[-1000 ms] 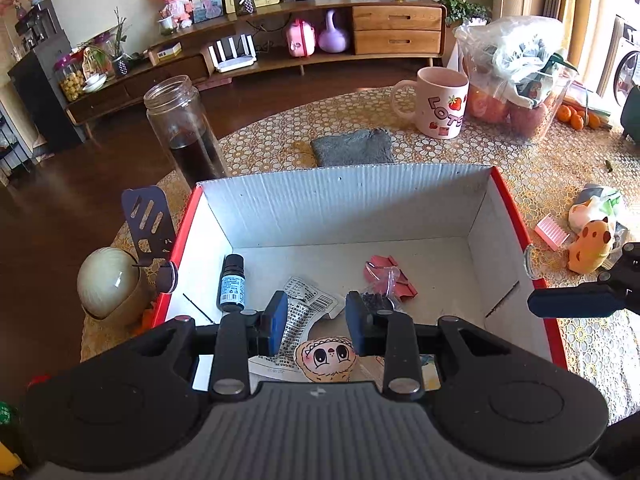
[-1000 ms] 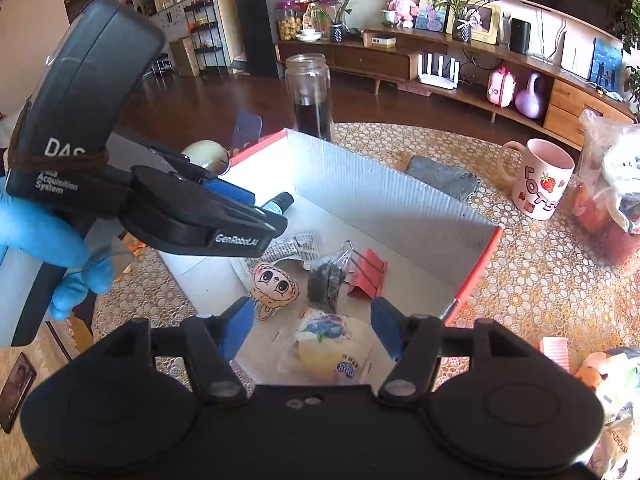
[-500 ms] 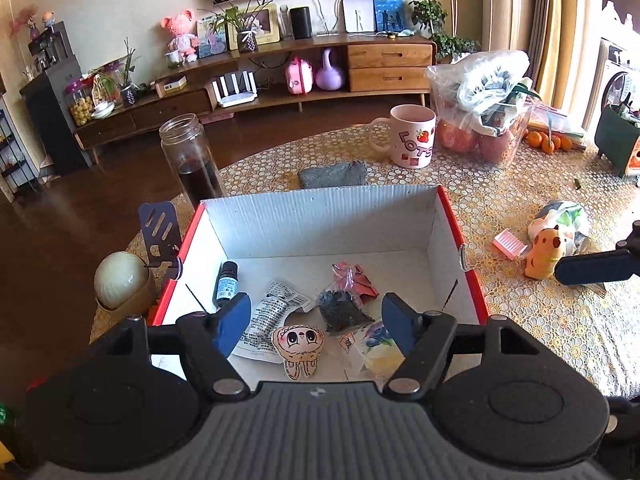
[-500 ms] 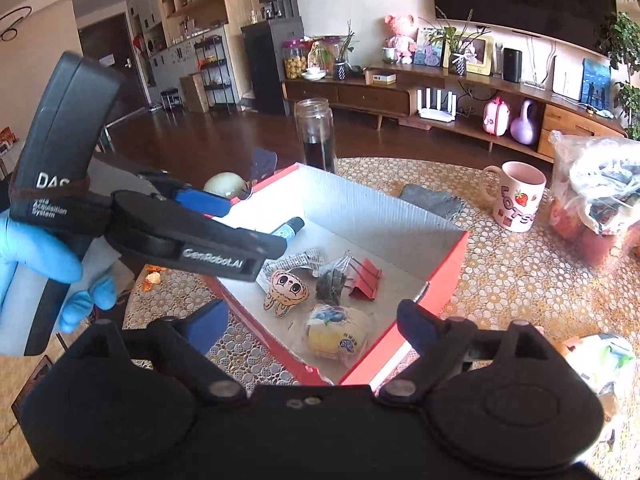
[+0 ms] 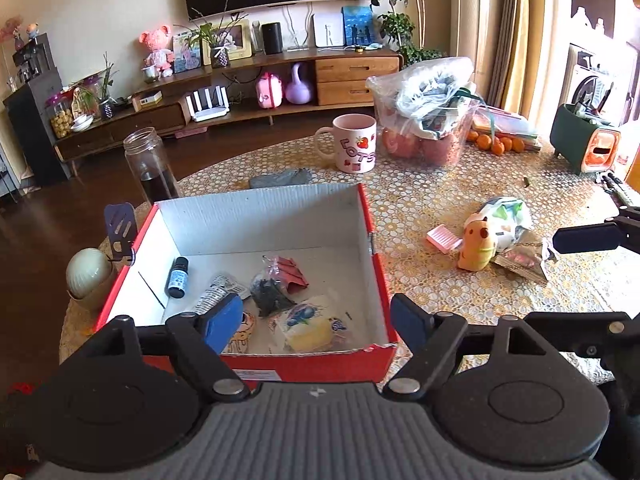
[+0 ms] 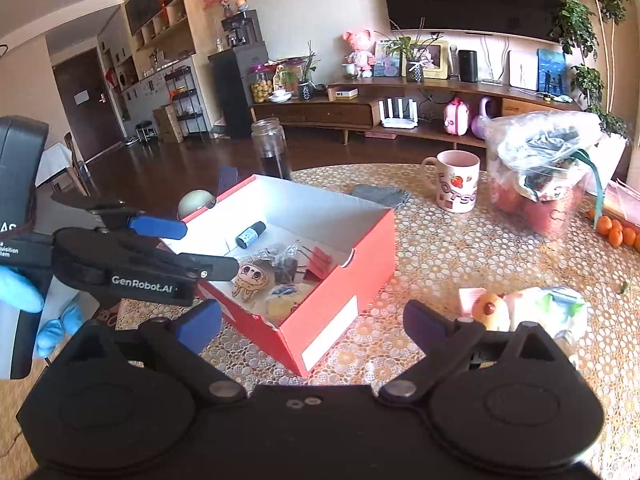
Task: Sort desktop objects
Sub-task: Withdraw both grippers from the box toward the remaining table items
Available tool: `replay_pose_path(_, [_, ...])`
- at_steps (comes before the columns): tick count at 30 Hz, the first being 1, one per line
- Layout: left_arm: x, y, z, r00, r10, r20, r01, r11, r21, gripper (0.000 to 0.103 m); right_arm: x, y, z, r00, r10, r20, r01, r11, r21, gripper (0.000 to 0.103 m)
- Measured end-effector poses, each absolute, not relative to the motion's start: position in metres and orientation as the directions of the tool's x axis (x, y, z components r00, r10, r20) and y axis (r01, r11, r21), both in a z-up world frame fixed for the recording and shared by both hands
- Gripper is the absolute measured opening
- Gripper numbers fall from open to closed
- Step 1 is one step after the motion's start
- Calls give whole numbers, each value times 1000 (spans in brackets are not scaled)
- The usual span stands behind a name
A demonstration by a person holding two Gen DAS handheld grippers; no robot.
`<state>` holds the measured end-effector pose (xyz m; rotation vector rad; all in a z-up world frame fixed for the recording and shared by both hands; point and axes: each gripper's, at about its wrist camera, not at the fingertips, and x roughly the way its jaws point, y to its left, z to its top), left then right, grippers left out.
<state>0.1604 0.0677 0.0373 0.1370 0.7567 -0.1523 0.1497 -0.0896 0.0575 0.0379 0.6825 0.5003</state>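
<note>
A red box [image 5: 370, 216] with a white inside stands on the lace-covered table. In it lie a small dark bottle [image 5: 178, 276], a bag of black clips [image 5: 270, 292], red clips [image 5: 294, 274], a yellow snack packet [image 5: 310, 326] and a cartoon-face charm [image 6: 250, 276]. My left gripper [image 5: 316, 320] hovers over the box's near edge, jaws opening, nothing between them. My right gripper [image 6: 312, 326] is in front of the box's near corner, jaws opening and empty. An orange toy [image 5: 476, 246], a pink comb [image 5: 442, 239] and crumpled packets [image 5: 506, 216] lie right of the box.
Behind the box stand a glass jar [image 5: 148, 164], a grey cloth [image 5: 280, 178], a pink mug [image 5: 356, 142] and a plastic bag of fruit [image 5: 428, 116]. A round cream object [image 5: 86, 270] sits left of the box. A green organiser [image 5: 584, 142] and oranges [image 5: 496, 142] are far right.
Both grippers have pulled back and up from inside the box and their jaws have spread wide. The cartoon-face charm and the yellow snack packet now lie free in the box.
</note>
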Motion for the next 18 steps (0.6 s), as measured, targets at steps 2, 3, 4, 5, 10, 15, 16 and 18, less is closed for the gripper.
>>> replay_pose_path(2, [155,59,37,720,-103,-686,201,978,64,84,144,-101,57,677,445,-586,-419,888,191,102])
replay_pose_path(3, [152,54,36,721,-109,-684,208,976,63,84,141,-106,57,685,440,-581,-414,891,187,102])
replay_pose_path(4, [150,49,35,721,-116,-683,215,975,62,84,138,-111,56,691,432,-579,-408,895,181,102])
replay_pose_path(5, [148,45,35,722,-123,-681,223,973,60,84,135,-117,55,698,422,-579,-400,900,173,102])
replay_pose_path(10, [139,21,32,723,-161,-671,262,964,51,92,122,-147,50,735,376,-565,-358,922,148,102])
replay_pose_path(15, [136,-3,27,718,-197,-668,294,955,34,101,112,-176,44,765,329,-554,-302,943,142,102])
replay_pose_path(16, [135,-7,26,719,-199,-666,296,955,33,101,110,-182,43,772,316,-552,-291,947,137,102])
replay_pose_path(18, [135,-16,22,721,-204,-662,298,954,30,103,107,-191,39,782,296,-549,-272,954,127,102])
